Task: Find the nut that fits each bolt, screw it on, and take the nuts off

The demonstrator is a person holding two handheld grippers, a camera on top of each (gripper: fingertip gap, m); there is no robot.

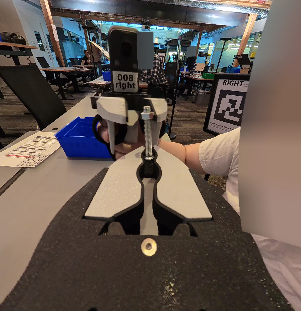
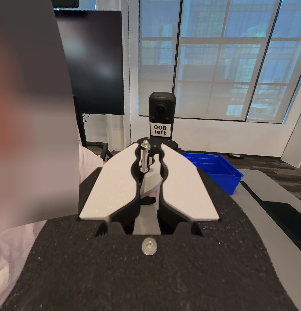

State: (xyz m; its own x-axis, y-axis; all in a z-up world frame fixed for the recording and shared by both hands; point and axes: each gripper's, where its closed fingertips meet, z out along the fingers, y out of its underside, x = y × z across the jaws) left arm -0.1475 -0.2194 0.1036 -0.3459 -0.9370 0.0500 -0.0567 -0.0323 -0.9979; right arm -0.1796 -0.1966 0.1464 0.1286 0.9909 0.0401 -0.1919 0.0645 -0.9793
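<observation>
Between your left gripper's (image 1: 149,155) pale grey, black-edged fingers (image 1: 122,183) stands a shiny silver bolt (image 1: 148,134) with a silver nut (image 1: 147,115) near its far end. Beyond it, your right gripper (image 1: 139,116) shows the same grey and black. Off to the left gripper's left sits a bright blue bin (image 1: 79,136) on the light grey table (image 1: 45,193), beside a white sheet (image 1: 27,149) striped with black print and a red band.
</observation>
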